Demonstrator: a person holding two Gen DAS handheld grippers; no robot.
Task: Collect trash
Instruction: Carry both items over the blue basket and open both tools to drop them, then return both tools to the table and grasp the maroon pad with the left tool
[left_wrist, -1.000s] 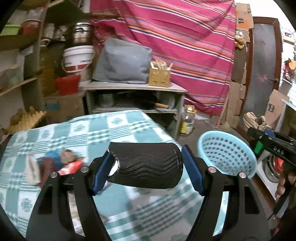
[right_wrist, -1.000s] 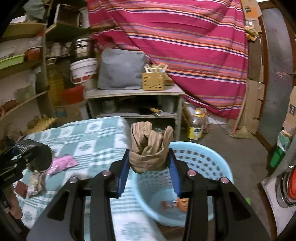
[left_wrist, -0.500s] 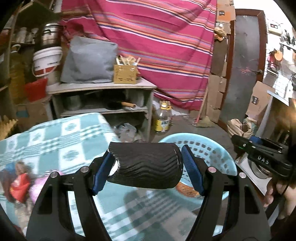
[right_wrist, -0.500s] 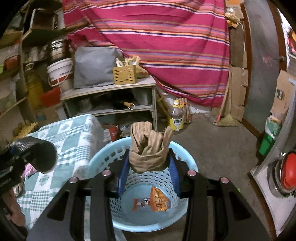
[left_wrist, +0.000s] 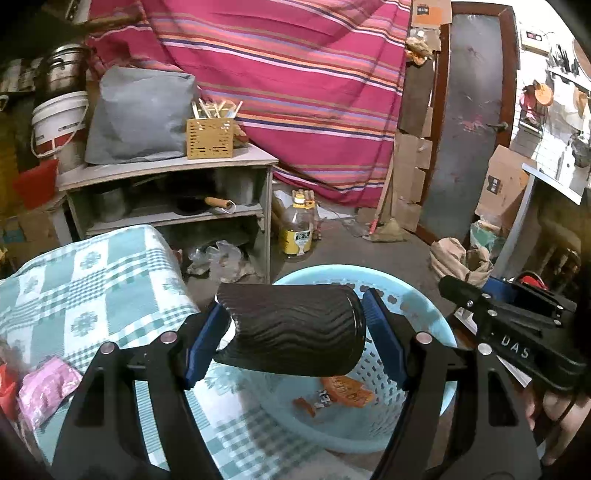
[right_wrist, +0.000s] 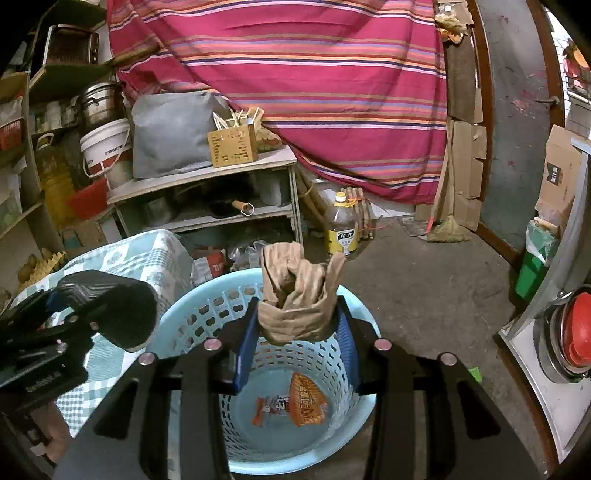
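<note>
My left gripper (left_wrist: 295, 332) is shut on a black ribbed cup (left_wrist: 291, 330) held sideways over the near rim of the light blue basket (left_wrist: 428, 314). My right gripper (right_wrist: 297, 334) is shut on a crumpled brown paper bag (right_wrist: 299, 291) above the basket (right_wrist: 184, 317). An orange snack wrapper (right_wrist: 306, 400) lies on the basket's bottom, also in the left wrist view (left_wrist: 343, 387). The left gripper with the cup (right_wrist: 122, 314) shows at the left of the right wrist view. The right gripper (left_wrist: 498, 325) and its bag (left_wrist: 458, 258) show at the right of the left wrist view.
A table with a green checked cloth (left_wrist: 92, 280) stands left of the basket, with a pink wrapper (left_wrist: 44, 387) on it. A shelf unit (left_wrist: 166, 170) stands behind. An oil bottle (right_wrist: 341, 229) stands on the floor. A red-lidded pot (right_wrist: 569, 339) is at the right.
Both grippers have swung right from over the table to over the basket, each still holding its item. The basket's inside and the wrapper in it now show more fully.
</note>
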